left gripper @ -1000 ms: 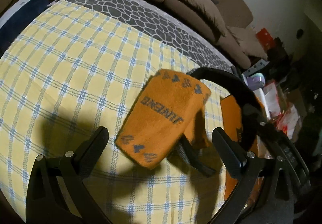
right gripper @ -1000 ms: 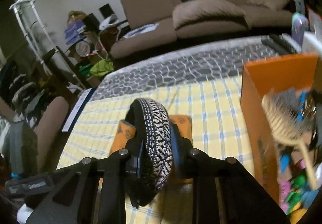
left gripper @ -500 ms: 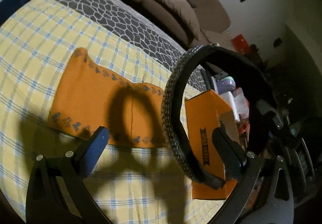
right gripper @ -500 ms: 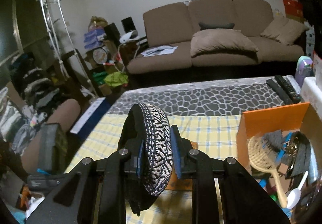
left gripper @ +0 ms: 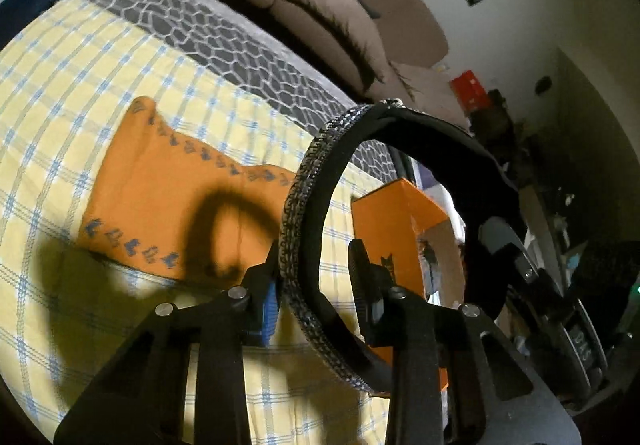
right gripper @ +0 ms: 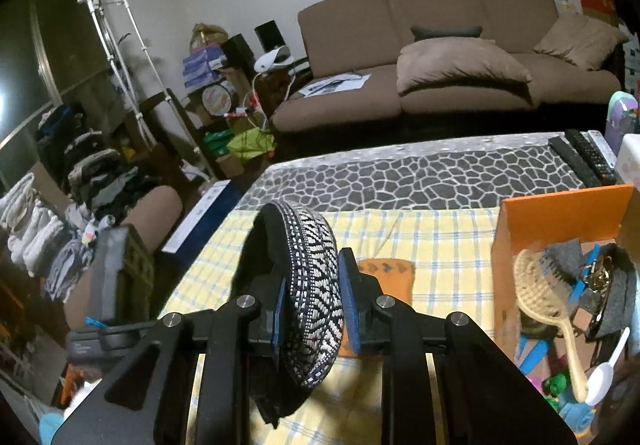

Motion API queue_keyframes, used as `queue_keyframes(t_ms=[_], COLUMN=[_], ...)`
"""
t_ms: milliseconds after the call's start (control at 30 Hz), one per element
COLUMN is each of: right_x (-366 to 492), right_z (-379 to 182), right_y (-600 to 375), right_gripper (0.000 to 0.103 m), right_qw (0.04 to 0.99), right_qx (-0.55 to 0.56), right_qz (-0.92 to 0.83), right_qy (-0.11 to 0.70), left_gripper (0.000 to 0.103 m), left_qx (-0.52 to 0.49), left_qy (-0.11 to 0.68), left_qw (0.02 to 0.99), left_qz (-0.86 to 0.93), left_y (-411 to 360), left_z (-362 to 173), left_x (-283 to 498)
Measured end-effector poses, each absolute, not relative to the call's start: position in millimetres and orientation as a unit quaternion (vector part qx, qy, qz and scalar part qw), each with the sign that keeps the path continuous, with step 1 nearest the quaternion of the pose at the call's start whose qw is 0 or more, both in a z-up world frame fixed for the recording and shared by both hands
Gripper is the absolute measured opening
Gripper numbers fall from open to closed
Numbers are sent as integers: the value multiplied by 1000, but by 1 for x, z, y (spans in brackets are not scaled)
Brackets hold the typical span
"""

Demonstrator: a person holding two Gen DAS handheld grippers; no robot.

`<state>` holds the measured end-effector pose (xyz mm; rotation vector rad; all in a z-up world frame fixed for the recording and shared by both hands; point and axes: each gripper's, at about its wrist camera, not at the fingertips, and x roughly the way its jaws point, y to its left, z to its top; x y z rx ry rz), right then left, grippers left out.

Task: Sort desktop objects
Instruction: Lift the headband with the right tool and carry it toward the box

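A headband [right gripper: 312,285] with a black-and-white woven outer face and a black inner face hangs above the table. My right gripper [right gripper: 312,285] is shut on it across its width. In the left wrist view the same headband [left gripper: 296,245] runs between the fingers of my left gripper [left gripper: 314,285], whose jaws are closing. The left pad lies against the woven face, and a strip of tablecloth still shows before the right finger [left gripper: 360,277]. An orange cloth [left gripper: 160,197] with a blue paw print lies flat on the tablecloth behind the headband, also visible as the orange cloth [right gripper: 386,273].
An open orange box [right gripper: 560,213] at the right holds a hairbrush [right gripper: 540,285], a white spoon [right gripper: 600,377] and other small items. Remote controls [right gripper: 580,157] lie on the grey patterned strip at the far right. The yellow checked tablecloth [left gripper: 80,85] covers the table; a sofa stands beyond.
The orange cloth that hung on the headband now lies flat on the table. The right gripper rose with the headband. The left jaws went from wide apart to narrow around the band.
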<state>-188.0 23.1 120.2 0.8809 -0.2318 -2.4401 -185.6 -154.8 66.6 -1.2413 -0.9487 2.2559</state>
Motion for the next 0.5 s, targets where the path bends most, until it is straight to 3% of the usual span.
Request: queue_keyframes(t_ms=[500], right_x=[-182], right_z=[131], right_y=[140], right_gripper=[22], right_qw=[212], right_qx=[309], right_qz=[-914], right_qy=[-154], left_gripper=[28], left_qx=[-458], left_qy=[-268], left_qw=[266], left_qz=[805], left_y=[-17], left_z=[95], left_x=[-200])
